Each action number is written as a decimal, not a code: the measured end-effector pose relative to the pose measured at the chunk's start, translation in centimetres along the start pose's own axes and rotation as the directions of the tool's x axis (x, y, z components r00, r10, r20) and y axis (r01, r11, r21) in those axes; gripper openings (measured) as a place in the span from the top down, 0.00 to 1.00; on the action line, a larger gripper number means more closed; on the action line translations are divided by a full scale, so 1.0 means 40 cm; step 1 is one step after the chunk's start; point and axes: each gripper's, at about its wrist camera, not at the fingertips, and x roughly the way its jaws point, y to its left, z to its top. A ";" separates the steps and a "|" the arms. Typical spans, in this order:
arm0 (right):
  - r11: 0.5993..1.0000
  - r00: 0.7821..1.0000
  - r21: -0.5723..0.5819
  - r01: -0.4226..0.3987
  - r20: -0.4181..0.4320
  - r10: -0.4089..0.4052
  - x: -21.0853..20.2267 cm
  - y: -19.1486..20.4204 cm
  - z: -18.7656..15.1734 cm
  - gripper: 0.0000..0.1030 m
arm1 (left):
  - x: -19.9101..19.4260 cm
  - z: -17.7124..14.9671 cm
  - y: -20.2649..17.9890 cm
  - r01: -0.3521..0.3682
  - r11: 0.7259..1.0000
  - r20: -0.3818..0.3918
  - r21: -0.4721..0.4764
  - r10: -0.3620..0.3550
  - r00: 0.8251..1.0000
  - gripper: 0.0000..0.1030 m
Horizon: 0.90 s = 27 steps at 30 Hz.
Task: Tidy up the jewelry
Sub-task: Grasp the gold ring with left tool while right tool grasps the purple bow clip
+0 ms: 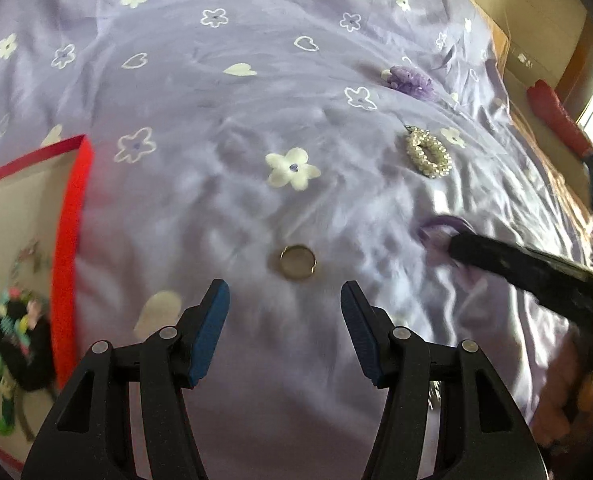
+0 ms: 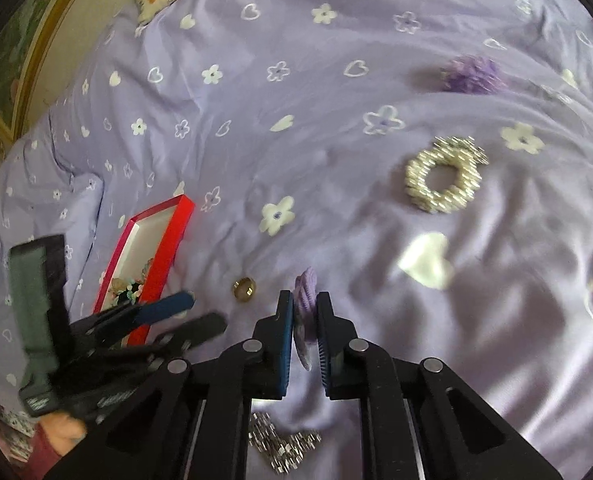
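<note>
My left gripper (image 1: 284,296) is open and empty just above the lilac bedsheet, with a gold ring (image 1: 297,262) lying right ahead of its tips. My right gripper (image 2: 305,304) is shut on a lilac hair tie (image 2: 306,300); in the left wrist view it reaches in from the right with the lilac hair tie (image 1: 440,232). A red box (image 1: 70,240) holding colourful jewelry (image 1: 12,340) lies to the left, and also shows in the right wrist view (image 2: 168,240). The gold ring (image 2: 243,289) lies between the box and my right gripper.
A pearl bracelet (image 1: 428,154) (image 2: 442,180) and a purple scrunchie (image 1: 410,80) (image 2: 472,74) lie farther out on the sheet. A silver chain piece (image 2: 284,446) lies under my right gripper. A cardboard box (image 1: 536,20) and a red object (image 1: 558,118) stand beyond the bed's right edge.
</note>
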 end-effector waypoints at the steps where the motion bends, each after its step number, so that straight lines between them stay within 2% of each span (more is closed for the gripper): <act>1: 1.000 1.000 0.007 -0.002 -0.002 0.002 -0.003 -0.006 -0.005 0.90 | 0.014 0.006 -0.003 -0.004 1.000 -0.004 0.004 0.004 1.000 0.49; 4: 1.000 1.000 0.029 -0.008 -0.004 0.008 -0.012 -0.019 -0.018 0.90 | 0.055 0.015 -0.009 -0.020 1.000 -0.023 0.014 0.020 1.000 0.66; 5: 0.999 1.000 0.034 -0.012 -0.005 0.012 -0.014 -0.020 -0.021 0.90 | 0.062 0.016 -0.010 -0.027 1.000 -0.018 0.016 0.027 0.999 0.67; 7: 0.999 1.000 0.035 -0.021 -0.003 0.021 -0.016 -0.017 -0.024 0.90 | 0.063 0.017 -0.011 -0.025 0.999 -0.007 0.021 0.025 1.000 0.80; 12: 0.999 0.999 0.034 -0.038 -0.001 0.038 -0.013 -0.006 -0.029 0.90 | 0.045 0.011 -0.003 -0.005 1.000 0.008 0.005 0.005 1.000 0.80; 17: 0.998 0.998 0.023 -0.058 -0.016 0.059 -0.002 0.023 -0.044 0.90 | -0.018 -0.012 0.024 0.009 0.999 0.039 -0.032 -0.008 0.999 0.80; 27: 0.993 0.992 -0.035 -0.114 -0.055 0.112 0.031 0.137 -0.072 0.90 | -0.158 -0.102 0.104 -0.017 0.994 0.094 -0.111 0.027 0.995 0.80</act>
